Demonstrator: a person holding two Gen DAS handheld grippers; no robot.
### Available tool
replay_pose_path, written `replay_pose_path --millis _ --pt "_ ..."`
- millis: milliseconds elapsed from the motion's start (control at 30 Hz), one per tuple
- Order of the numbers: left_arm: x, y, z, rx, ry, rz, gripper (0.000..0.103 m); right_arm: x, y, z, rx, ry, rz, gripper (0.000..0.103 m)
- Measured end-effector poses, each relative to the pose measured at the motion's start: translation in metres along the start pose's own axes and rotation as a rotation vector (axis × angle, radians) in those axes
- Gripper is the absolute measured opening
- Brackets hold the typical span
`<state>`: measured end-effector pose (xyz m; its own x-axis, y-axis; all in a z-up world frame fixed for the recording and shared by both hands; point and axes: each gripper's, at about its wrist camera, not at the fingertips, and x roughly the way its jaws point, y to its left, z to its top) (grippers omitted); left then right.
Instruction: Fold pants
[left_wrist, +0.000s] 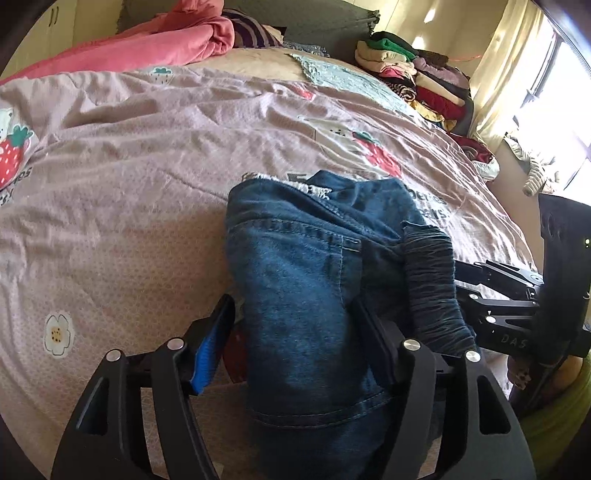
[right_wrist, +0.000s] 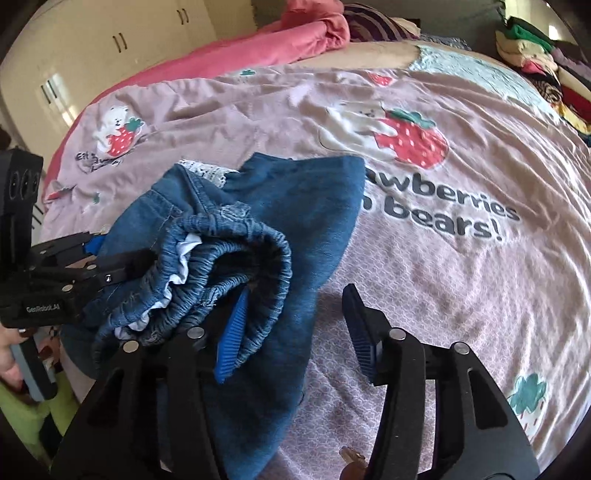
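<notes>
Left gripper (left_wrist: 295, 347): jaws spread, the denim pants (left_wrist: 314, 295) lie between them, not pinched.
Right gripper (right_wrist: 295, 328): jaws apart, left pad under the elastic waistband (right_wrist: 236, 258).

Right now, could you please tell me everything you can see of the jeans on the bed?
The jeans are blue denim with a gathered elastic waistband, stitched seams and a white lining showing at the waist. They lie bunched and partly folded on the pink strawberry-print bedcover, at its near edge. The left gripper stands open astride one fold; the right gripper is open, one finger under the waistband.
</notes>
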<state>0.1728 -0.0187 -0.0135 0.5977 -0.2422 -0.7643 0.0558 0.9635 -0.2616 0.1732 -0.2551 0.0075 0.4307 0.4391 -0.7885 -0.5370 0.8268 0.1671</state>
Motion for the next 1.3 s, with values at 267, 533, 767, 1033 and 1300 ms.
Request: replay_pose_path --millis 267,533,767,1033,1300 --pt "0.006 0.005 -0.005 -0.016 0.008 -0.008 0.069 0.002 0.000 -0.001 0.017 0.003 -0.018 0.050" --pt "0.000 0.003 -0.008 -0.018 0.005 -0.010 0.074 -0.002 0.000 -0.002 0.026 0.000 -0.035 0.051" --pt "-0.007 0.002 -0.010 -0.018 -0.005 -0.012 0.077 -0.011 0.000 -0.004 0.035 -0.019 -0.057 0.064" --pt "-0.019 0.002 -0.011 -0.025 -0.024 -0.003 0.086 -0.022 -0.001 -0.006 0.045 -0.047 -0.081 0.079" --pt "-0.033 0.003 -0.011 -0.030 -0.044 0.028 0.098 -0.036 0.003 -0.008 0.037 -0.079 -0.099 0.088"
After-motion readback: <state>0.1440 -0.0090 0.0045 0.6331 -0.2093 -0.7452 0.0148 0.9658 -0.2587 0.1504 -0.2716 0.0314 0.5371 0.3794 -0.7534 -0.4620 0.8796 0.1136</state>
